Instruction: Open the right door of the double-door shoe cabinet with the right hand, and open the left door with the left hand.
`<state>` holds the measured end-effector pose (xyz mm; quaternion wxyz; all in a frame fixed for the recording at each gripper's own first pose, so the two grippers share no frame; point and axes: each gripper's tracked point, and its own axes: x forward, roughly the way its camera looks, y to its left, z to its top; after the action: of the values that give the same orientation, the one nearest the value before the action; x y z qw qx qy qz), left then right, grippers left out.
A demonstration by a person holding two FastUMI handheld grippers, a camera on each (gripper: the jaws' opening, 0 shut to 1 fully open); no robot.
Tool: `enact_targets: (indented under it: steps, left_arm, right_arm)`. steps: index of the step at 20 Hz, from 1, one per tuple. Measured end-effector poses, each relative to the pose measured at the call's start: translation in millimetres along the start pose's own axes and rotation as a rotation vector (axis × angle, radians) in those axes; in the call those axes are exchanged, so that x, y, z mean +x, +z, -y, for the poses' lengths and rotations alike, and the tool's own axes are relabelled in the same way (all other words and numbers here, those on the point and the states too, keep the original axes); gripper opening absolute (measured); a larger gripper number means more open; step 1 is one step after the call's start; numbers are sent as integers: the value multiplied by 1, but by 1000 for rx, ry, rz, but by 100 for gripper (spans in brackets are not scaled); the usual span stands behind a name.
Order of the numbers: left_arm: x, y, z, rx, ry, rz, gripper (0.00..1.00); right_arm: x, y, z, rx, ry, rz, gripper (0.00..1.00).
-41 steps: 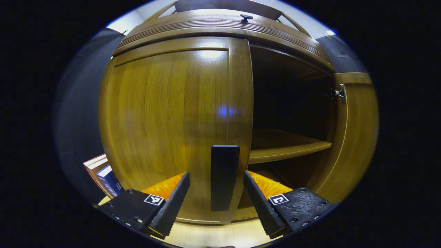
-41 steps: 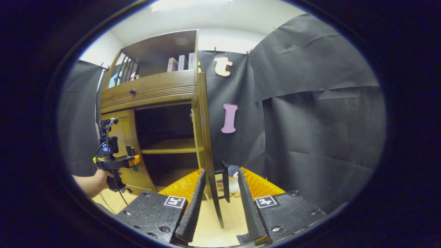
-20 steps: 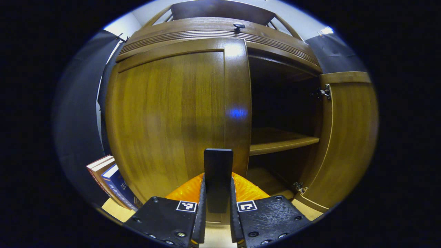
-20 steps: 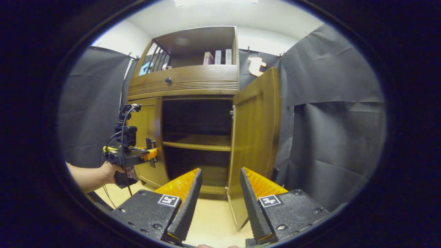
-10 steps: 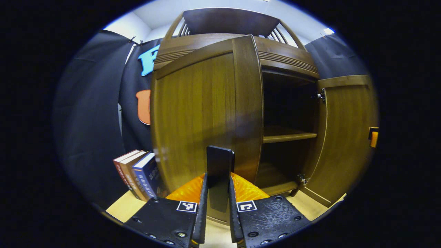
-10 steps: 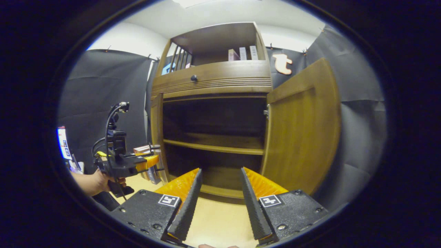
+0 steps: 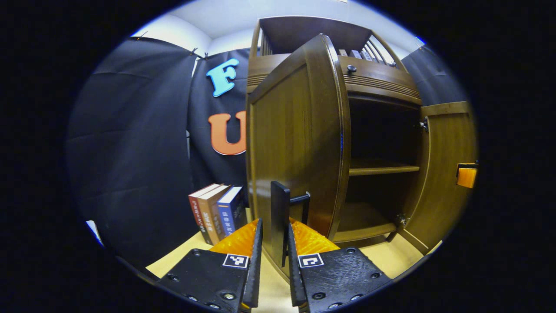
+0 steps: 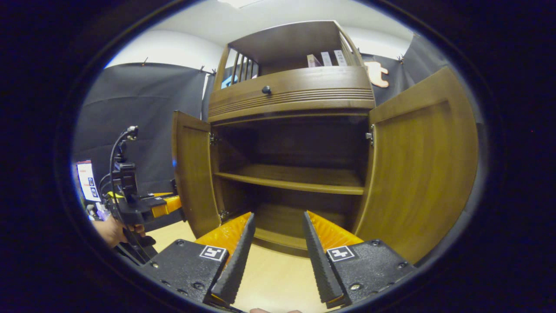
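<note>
Left gripper view: left gripper (image 7: 272, 254) pinches the upright handle (image 7: 279, 217) of the half-swung left door (image 7: 295, 143); right gripper (image 8: 273, 248) spread, empty.

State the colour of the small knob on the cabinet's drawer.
The drawer knob is black, clearest in the right gripper view.

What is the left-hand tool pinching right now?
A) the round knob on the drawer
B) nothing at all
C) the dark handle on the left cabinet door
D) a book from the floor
C: in the left gripper view, the left gripper has both fingers closed on the dark handle of the swung-open left door.
</note>
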<state>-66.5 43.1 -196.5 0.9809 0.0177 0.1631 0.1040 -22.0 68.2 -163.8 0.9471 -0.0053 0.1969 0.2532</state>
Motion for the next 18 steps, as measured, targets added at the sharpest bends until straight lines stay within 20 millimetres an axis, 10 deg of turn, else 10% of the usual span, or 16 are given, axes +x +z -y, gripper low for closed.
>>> enact_targets:
  steps: [1, 2, 18]
  left_arm:
    - [-2, -1, -9, -13, 13, -1, 19]
    - [-4, -2, -18, -30, 27, -4, 36]
    - [-34, -7, -123, -85, 129, -3, 21]
  right_arm:
    - [3, 0, -3, -3, 4, -4, 73]
    - [5, 0, -5, -3, 10, -5, 70]
    - [20, 3, -43, -43, 31, -31, 73]
